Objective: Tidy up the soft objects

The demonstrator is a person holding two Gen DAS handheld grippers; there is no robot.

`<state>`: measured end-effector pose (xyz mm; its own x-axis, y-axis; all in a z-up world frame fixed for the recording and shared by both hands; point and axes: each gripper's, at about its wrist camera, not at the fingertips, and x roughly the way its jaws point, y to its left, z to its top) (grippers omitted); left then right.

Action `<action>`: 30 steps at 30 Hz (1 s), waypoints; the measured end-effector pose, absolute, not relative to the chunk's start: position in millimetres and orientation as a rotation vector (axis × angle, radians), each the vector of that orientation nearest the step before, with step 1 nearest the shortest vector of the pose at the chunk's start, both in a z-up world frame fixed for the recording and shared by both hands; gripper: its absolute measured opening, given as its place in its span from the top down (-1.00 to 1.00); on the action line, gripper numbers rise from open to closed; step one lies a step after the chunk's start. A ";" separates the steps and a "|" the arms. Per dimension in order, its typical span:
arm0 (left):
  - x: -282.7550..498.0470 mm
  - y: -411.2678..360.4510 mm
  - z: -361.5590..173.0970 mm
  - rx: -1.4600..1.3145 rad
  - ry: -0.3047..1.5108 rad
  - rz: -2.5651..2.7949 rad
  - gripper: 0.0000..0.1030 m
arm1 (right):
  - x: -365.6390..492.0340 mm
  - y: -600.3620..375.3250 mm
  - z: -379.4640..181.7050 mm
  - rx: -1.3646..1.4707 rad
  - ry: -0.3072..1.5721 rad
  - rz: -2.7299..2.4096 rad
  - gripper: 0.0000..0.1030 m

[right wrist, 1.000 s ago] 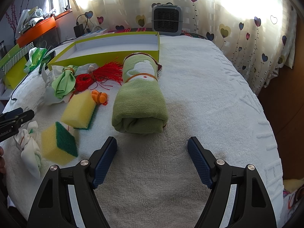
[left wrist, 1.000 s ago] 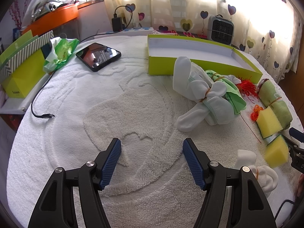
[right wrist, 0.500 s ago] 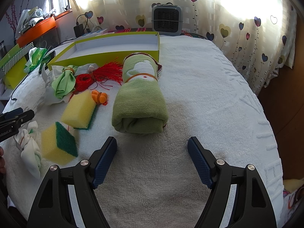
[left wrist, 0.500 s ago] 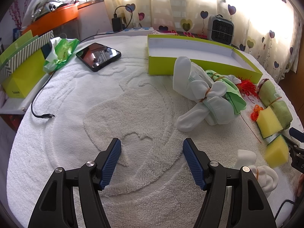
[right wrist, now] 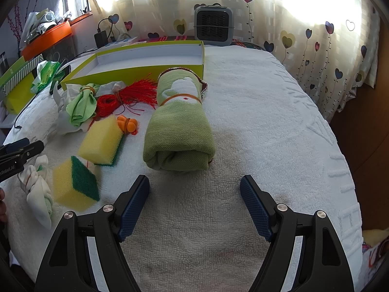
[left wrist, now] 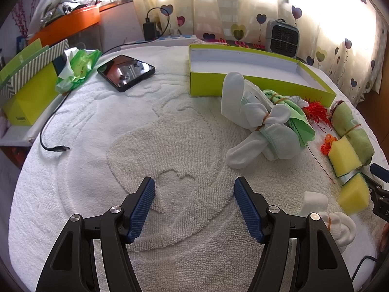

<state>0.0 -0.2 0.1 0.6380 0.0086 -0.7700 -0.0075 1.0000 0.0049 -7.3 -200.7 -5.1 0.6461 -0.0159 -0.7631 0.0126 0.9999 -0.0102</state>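
Observation:
My right gripper [right wrist: 194, 194] is open and empty, just short of a rolled green towel [right wrist: 181, 126] bound by a rubber band. Left of the towel lie two yellow sponges [right wrist: 101, 141] [right wrist: 74, 186], an orange clip [right wrist: 127, 124], a red tassel [right wrist: 131, 95], a green cloth bundle [right wrist: 81, 104] and a white cloth bundle [right wrist: 39, 192]. My left gripper [left wrist: 194, 194] is open and empty over bare white towelling, left of a large white cloth bundle [left wrist: 257, 121]. An empty lime-green box [left wrist: 255, 73] stands behind the pile; it also shows in the right wrist view [right wrist: 145, 60].
A phone [left wrist: 126, 71], a cable end [left wrist: 58, 148] and a green wipes pack [left wrist: 77, 65] lie at the left. A lime carton [left wrist: 29, 87] stands at the table's left edge. A small grey heater [right wrist: 214, 24] stands behind the box. The table drops off at the right.

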 end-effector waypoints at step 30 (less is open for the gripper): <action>1.3 8.5 1.8 -0.003 0.902 -0.041 -0.31 | -17.1 -224.4 6.9 0.055 0.845 0.032 -0.50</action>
<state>1.3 8.5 1.8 0.6192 -0.0372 -0.7844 0.0345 0.9992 -0.0202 -17.1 -224.4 6.9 0.6634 0.0502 -0.7466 -0.0067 0.9981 0.0612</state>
